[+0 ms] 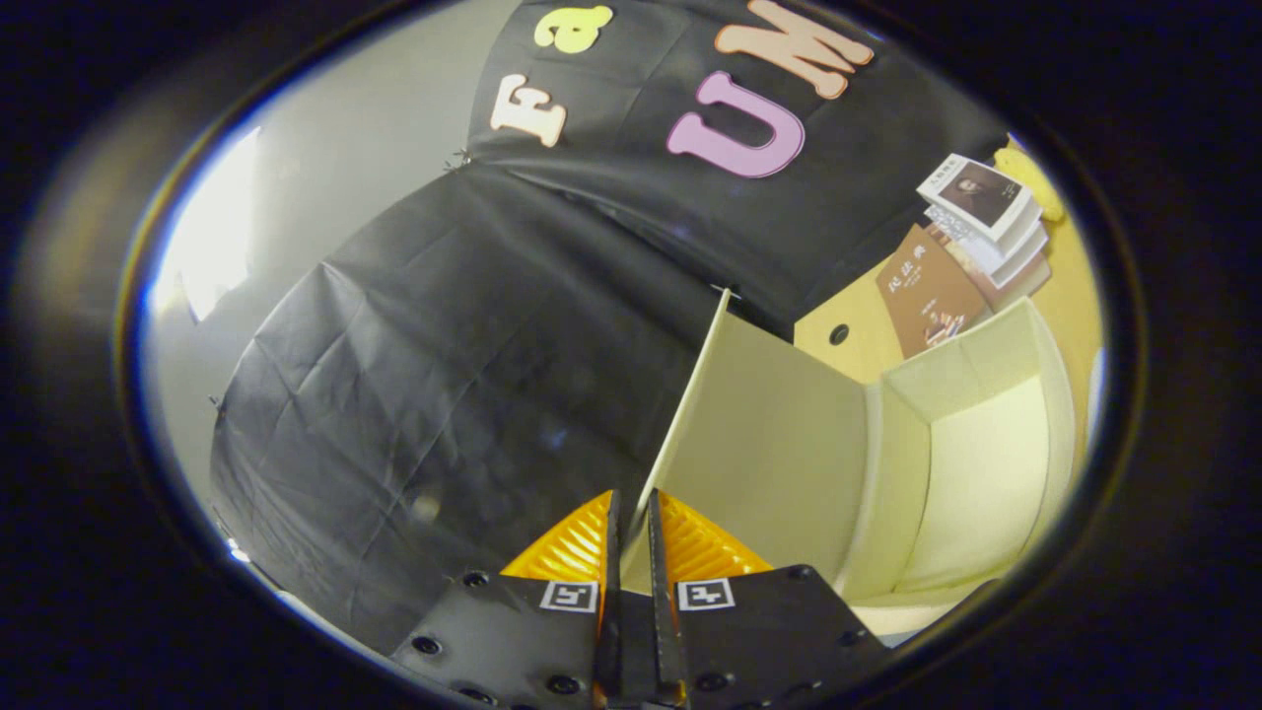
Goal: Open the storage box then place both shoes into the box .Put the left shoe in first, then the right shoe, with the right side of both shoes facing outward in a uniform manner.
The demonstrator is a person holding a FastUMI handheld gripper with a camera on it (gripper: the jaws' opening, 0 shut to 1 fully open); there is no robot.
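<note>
My gripper (632, 508) is shut on the edge of the storage box's lid (779, 434), a pale cream panel that stands raised and runs away from the fingertips. To the right of the lid, the open box (986, 473) shows its cream inner walls. Nothing lies inside the part of the box that I can see.
Beyond the box lies a yellow tabletop (858, 340) with a small dark hole. A brown book (927, 291) and a stack of books (986, 212) rest on it behind the box. The booth's black cloth wall (444, 375) hangs to the left and behind.
</note>
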